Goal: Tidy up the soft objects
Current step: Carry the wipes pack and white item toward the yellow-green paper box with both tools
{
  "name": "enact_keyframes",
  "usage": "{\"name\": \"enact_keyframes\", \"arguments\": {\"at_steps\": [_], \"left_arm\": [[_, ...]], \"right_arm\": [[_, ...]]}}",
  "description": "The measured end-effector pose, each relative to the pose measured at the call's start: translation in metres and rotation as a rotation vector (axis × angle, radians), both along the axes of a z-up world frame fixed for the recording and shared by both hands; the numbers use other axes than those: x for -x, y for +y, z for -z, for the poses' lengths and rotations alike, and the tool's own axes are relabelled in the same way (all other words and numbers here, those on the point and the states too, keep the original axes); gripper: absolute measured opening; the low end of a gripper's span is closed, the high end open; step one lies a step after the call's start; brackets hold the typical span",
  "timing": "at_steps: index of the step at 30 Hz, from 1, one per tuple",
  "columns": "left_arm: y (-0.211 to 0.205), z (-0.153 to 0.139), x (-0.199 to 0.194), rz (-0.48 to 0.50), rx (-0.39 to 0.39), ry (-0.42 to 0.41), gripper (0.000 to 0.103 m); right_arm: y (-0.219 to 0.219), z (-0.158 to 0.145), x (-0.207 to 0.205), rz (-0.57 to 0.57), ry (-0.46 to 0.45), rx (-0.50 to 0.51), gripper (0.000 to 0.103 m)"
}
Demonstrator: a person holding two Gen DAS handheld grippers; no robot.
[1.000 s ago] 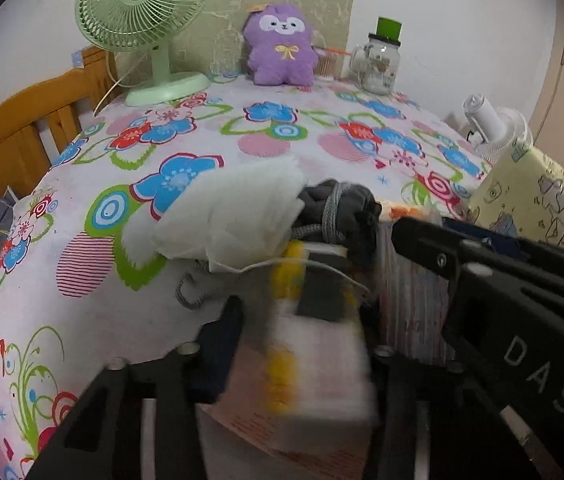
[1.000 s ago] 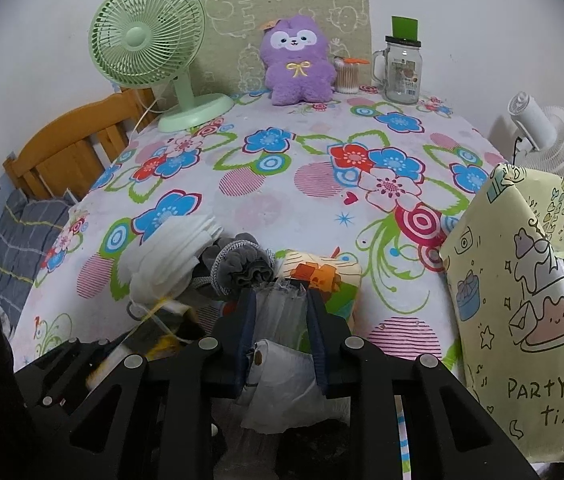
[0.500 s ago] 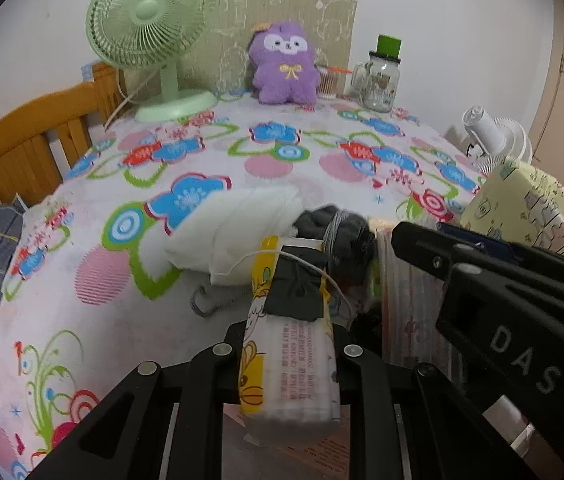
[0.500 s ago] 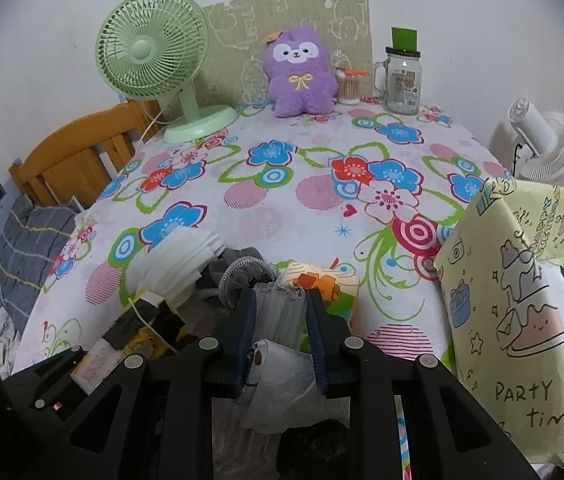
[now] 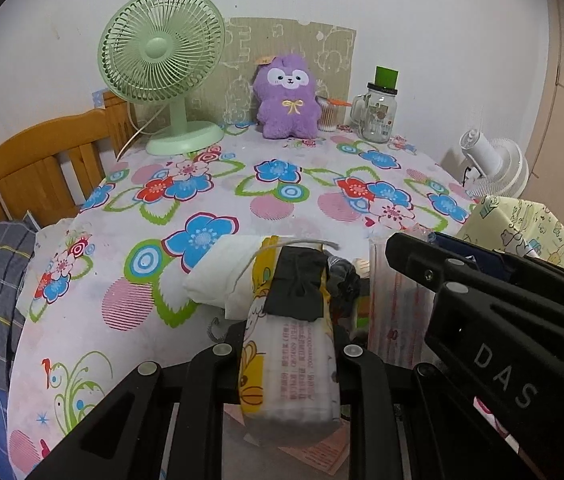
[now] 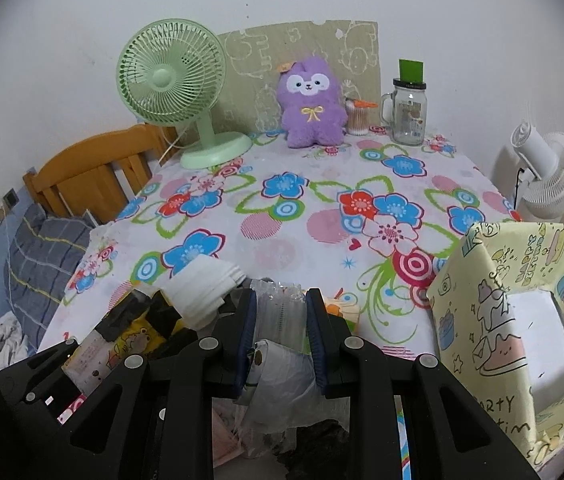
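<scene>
tissue pack (image 5: 288, 364) clamped in left gripper (image 5: 286, 354), held above pile at near table edge, likely for sorting | plastic-wrapped bundle (image 6: 279, 336), contents unclear, pinched in right gripper (image 6: 280, 342) | yellow box (image 6: 522, 320) just right | floral tablecloth (image 6: 322, 216), green fan (image 6: 173, 92) and purple plush (image 6: 310, 108) seen by wall

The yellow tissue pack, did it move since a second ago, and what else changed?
Yes. The left gripper closed on the yellow tissue pack and lifted it up off the pile; a second ago it was a blur between open fingers. The right gripper stayed shut on the clear plastic bag. The white cloth, purple plush and green fan stayed put.
</scene>
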State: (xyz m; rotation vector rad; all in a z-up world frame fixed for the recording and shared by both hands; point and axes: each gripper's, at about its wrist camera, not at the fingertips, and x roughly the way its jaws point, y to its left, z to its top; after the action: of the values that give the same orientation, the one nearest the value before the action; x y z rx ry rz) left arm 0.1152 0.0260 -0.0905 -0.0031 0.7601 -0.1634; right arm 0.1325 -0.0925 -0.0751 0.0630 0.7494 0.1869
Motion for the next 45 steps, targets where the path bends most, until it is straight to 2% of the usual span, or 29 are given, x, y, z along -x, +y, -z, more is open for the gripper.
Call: {"name": "enact_keyframes", "arguments": {"at_steps": [10, 17, 24, 31, 45], "left_arm": [[-0.010, -0.017, 0.007, 0.015, 0.000, -0.032, 0.019], [-0.012, -0.030, 0.009, 0.004, -0.008, -0.056, 0.019], [-0.016, -0.042, 0.009, 0.001, -0.007, -0.073, 0.019], [-0.019, -0.056, 0.007, 0.007, 0.000, -0.101, 0.019], [-0.036, -0.074, 0.012, 0.032, -0.006, -0.131, 0.019]], "right_arm": [[-0.002, -0.014, 0.005, -0.019, -0.027, 0.003, 0.028], [-0.006, -0.020, 0.004, -0.032, -0.014, -0.002, 0.028], [-0.013, -0.037, 0.009, -0.042, -0.079, -0.041, 0.028], [-0.013, -0.055, 0.010, -0.058, -0.129, -0.023, 0.028], [-0.018, -0.069, 0.016, -0.072, -0.145, -0.001, 0.028]]}}
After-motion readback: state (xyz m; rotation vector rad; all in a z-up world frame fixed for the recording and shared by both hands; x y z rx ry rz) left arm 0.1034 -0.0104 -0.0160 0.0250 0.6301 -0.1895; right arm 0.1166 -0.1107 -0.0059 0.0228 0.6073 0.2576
